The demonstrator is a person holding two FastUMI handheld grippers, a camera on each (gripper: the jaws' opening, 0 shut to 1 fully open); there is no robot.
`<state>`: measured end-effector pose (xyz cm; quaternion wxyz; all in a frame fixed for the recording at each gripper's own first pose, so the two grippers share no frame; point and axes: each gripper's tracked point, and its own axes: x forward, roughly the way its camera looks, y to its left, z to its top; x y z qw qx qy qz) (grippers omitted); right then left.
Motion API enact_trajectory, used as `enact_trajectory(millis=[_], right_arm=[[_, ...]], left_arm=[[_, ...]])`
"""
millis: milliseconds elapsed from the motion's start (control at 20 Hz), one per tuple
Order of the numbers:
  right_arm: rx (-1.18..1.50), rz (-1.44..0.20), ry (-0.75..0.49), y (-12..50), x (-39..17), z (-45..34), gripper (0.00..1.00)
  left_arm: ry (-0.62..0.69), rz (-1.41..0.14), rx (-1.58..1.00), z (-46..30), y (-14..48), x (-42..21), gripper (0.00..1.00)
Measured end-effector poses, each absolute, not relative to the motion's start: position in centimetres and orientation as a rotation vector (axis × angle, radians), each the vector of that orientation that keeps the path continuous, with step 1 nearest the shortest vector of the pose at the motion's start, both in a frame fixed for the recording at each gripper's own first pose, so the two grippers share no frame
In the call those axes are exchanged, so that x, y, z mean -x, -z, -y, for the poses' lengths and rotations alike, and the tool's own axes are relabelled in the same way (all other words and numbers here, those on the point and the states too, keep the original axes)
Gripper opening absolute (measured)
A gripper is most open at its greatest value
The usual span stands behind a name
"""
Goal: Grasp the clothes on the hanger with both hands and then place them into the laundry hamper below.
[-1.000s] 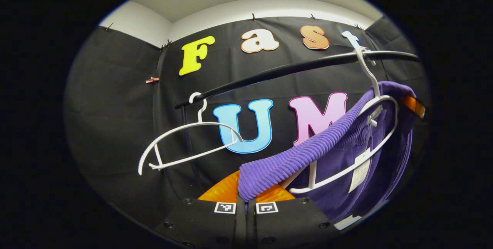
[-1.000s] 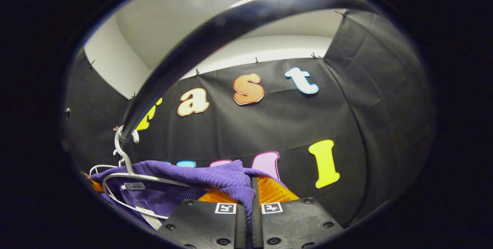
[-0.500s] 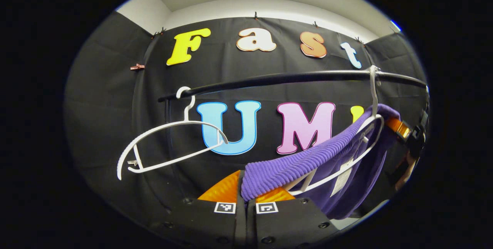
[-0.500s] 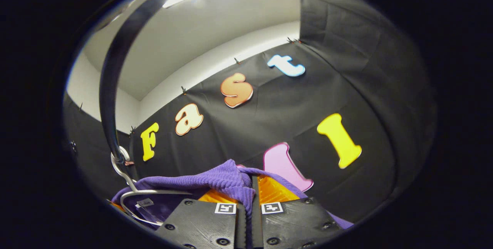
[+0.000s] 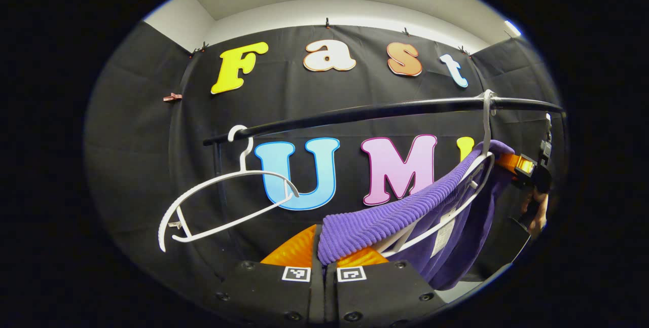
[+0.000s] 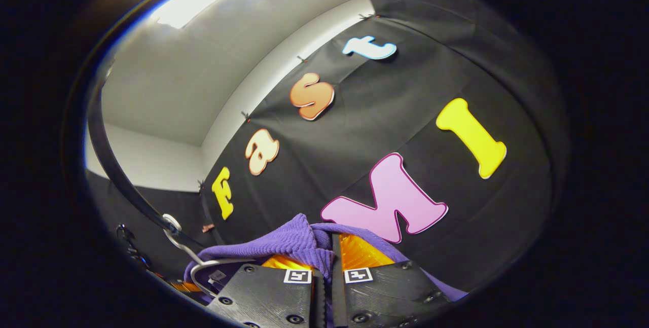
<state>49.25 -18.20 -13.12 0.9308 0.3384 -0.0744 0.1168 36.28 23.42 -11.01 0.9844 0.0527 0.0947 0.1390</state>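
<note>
left gripper [image 5: 324, 262] was pinched tight on the ribbed purple collar of the garment [image 5: 385, 219], right gripper [image 6: 327, 262] likewise clamped on the same knit [image 6: 289, 239]; over the last second the right view rolled hard, so the rail [image 6: 127, 186] swung from overhead to low left, which i read as that side being dragged down off the white hanger [image 5: 456, 211]. garment was still draped on that hanger on the rail [image 5: 355, 113], an empty hanger [image 5: 223, 201] beside it. hamper out of frame, and whether the right shoulder had cleared the hanger was unclear; far gripper [image 5: 527, 171] and hand [image 5: 537, 216] were cut off at the edge.
</note>
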Motion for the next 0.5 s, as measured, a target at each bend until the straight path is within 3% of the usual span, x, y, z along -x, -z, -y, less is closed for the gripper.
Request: enact_trajectory(millis=[200, 500], right_arm=[[-0.544, 0.089, -0.372, 11.3, -50.4, 17.5, 0.09], [-0.63, 0.026, -0.33, 12.8, -52.9, 18.3, 0.09]], left_arm=[[-0.21, -0.206, -0.105, -24.3, 10.3, -37.8, 0.05], [-0.053, -0.237, -0.077, -24.0, 13.4, -40.6, 0.05]])
